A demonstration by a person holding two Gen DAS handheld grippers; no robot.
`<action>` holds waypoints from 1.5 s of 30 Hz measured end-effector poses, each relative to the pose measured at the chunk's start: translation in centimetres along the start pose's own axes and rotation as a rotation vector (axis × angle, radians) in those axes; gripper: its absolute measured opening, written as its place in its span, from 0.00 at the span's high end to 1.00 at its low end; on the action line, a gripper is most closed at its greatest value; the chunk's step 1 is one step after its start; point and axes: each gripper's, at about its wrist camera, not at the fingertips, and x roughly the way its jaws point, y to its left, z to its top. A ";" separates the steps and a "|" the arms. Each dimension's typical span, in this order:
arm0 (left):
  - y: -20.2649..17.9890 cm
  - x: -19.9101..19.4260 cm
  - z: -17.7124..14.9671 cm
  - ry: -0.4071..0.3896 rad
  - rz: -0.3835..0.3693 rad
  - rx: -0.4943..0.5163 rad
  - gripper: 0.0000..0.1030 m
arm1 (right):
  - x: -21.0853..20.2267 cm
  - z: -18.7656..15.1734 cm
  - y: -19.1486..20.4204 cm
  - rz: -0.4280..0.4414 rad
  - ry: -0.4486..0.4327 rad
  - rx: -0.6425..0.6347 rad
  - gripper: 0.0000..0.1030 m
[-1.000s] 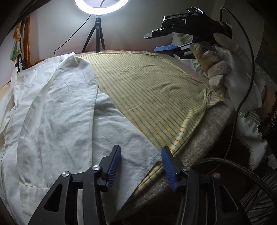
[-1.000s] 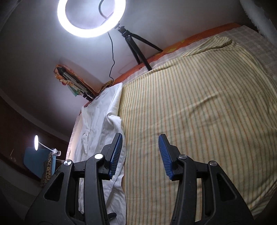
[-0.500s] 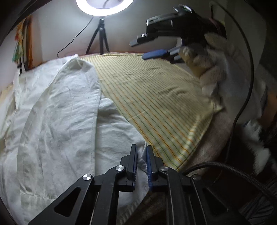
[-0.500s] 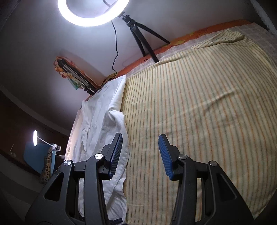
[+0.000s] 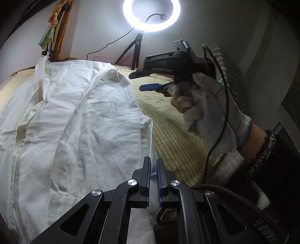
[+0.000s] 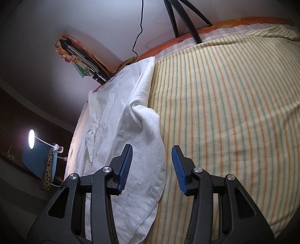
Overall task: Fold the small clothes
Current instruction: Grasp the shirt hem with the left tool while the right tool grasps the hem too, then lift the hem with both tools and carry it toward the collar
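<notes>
A white garment point(image 5: 75, 131) lies spread over the left part of a bed covered by a yellow striped sheet point(image 5: 168, 127). My left gripper point(image 5: 153, 169) is shut on the near right corner of the white garment and lifts it slightly. My right gripper point(image 6: 151, 165) is open and empty, hovering above the garment's folded right edge point(image 6: 142, 150) where it meets the striped sheet point(image 6: 225, 112). In the left wrist view the right gripper point(image 5: 146, 80) is held by a white-gloved hand point(image 5: 206, 112) above the sheet.
A ring light on a tripod point(image 5: 151, 16) stands behind the bed. A folded tripod wrapped in colourful cloth point(image 5: 54, 32) leans on the wall at back left. A desk lamp point(image 6: 31, 138) glows left of the bed. Cables point(image 5: 234, 189) hang near the bed's right edge.
My left gripper closed on the garment's near corner and drew it up and left over the sheet. My right gripper moved lower and closer to the garment's edge, still open.
</notes>
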 end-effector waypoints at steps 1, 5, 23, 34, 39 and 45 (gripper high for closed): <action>0.0 -0.2 -0.1 -0.002 0.001 -0.001 0.98 | 0.6 0.2 0.2 0.005 0.003 0.004 0.55; 0.9 -0.8 -0.3 -0.010 0.009 -0.006 0.98 | 3.0 0.9 0.8 -0.013 0.026 0.010 0.55; 5.4 -6.0 -1.5 -0.064 -0.021 -0.096 0.98 | 5.5 0.8 12.0 -0.216 0.005 -0.241 0.93; 9.2 -8.4 -3.1 -0.064 0.028 -0.181 0.98 | 12.8 -1.2 18.5 -0.242 0.104 -0.390 0.93; 10.3 -8.9 -3.5 -0.063 0.052 -0.195 0.98 | 14.6 -1.6 18.6 -0.222 0.133 -0.382 0.93; 11.3 -9.1 -4.3 -0.050 0.072 -0.197 0.98 | 15.3 -1.7 18.0 -0.163 0.161 -0.345 0.88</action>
